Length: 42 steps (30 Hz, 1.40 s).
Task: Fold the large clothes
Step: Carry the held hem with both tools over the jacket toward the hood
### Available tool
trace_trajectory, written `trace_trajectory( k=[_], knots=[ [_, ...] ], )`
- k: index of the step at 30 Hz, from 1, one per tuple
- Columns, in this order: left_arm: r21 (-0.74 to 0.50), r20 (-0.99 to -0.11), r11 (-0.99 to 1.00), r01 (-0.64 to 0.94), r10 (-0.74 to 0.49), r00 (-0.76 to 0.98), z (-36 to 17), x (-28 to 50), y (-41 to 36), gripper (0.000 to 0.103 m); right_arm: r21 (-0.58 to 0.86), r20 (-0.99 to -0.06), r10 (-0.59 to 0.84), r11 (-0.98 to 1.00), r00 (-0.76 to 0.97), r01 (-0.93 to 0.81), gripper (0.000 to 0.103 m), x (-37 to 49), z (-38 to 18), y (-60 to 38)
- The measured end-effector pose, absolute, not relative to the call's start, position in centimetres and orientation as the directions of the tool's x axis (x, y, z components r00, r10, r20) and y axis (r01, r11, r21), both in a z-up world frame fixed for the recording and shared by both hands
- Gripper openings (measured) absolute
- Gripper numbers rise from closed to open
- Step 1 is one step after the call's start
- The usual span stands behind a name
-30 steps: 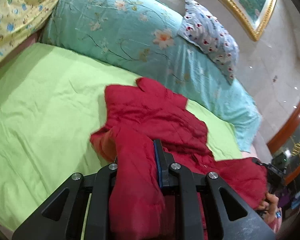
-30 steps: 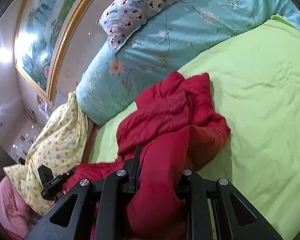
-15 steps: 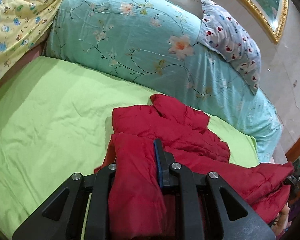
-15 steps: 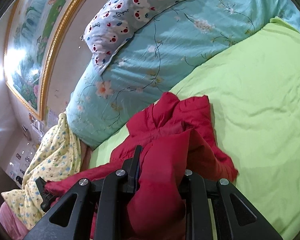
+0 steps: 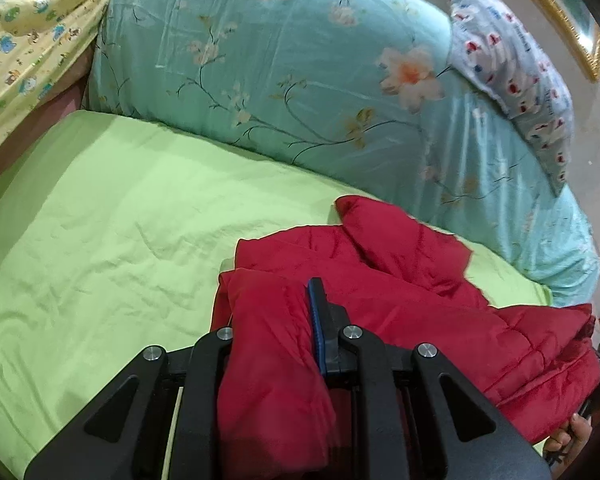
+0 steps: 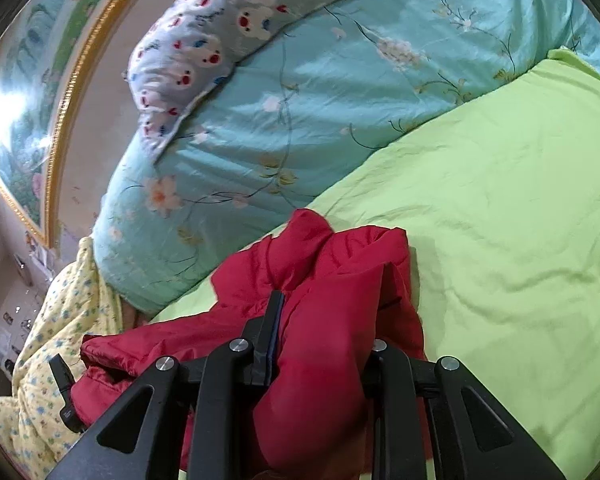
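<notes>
A red padded jacket [image 5: 400,280] lies bunched on the green bed sheet [image 5: 100,220], stretched between both grippers. My left gripper [image 5: 276,304] is shut on a thick fold of the jacket; its left finger is hidden under cloth. In the right wrist view the jacket [image 6: 340,272] rises from the sheet [image 6: 520,200], and my right gripper [image 6: 324,300] is shut on another fold of it. The left gripper's tip [image 6: 62,392] shows at the lower left of that view, with jacket cloth beside it.
A large turquoise floral duvet [image 5: 300,72] lies rolled along the far side of the bed, with a bear-print pillow [image 5: 512,68] on it. A yellow printed quilt [image 5: 24,32] hangs at the left. A gold-framed picture [image 6: 32,100] is on the wall.
Both grippers have carried the jacket toward the turquoise duvet and lower to the sheet. The cloth is now more stretched between them and lies flatter.
</notes>
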<state>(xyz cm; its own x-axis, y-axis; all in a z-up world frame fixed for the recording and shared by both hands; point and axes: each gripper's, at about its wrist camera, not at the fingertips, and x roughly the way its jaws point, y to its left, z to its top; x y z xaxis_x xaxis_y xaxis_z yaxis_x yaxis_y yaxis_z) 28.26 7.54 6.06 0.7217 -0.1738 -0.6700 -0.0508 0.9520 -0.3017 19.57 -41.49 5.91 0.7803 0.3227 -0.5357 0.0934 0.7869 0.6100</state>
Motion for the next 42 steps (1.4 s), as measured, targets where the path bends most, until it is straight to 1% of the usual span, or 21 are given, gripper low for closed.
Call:
trace_trajectory(
  k=[8,15,21,24,32,39,42],
  knots=[
    [-0.252,-0.723,0.964,-0.087,-0.128,0.679,3.2,33.4,6.1,0.017,0.583,-0.593,0.270,0.794,0.759,0.173,0.023,24.5,2.8,-41.7],
    [-0.231,-0.736,0.967,-0.109,-0.100,0.669,1.5,36.2,5.2,0.019,0.560,-0.615,0.238,0.803,0.751,0.205,0.023,27.1,0.4,-41.7],
    [-0.195,-0.743,0.975,-0.106,-0.076,0.665,-0.1,37.8,4.6,0.019,0.463,-0.645,0.158,0.859,0.748,0.218,0.023,28.4,-0.7,-40.5],
    [-0.185,-0.744,0.977,-0.108,-0.067,0.665,-0.7,38.4,4.4,0.020,0.444,-0.656,0.140,0.866,0.742,0.229,0.023,29.0,-1.0,-40.3],
    [-0.145,-0.743,0.983,-0.116,-0.030,0.669,-1.3,39.7,4.0,0.020,0.385,-0.679,0.094,0.890,0.729,0.244,0.023,31.0,-1.4,-39.5],
    [-0.168,-0.737,0.979,-0.115,-0.047,0.674,-0.8,39.3,4.6,0.020,0.366,-0.692,0.083,0.897,0.717,0.249,0.023,32.4,-1.7,-39.4],
    [-0.166,-0.723,0.981,-0.097,-0.054,0.689,0.2,38.1,4.9,0.024,0.339,-0.697,0.065,0.907,0.714,0.249,0.023,32.8,-1.8,-39.0]
  ],
)
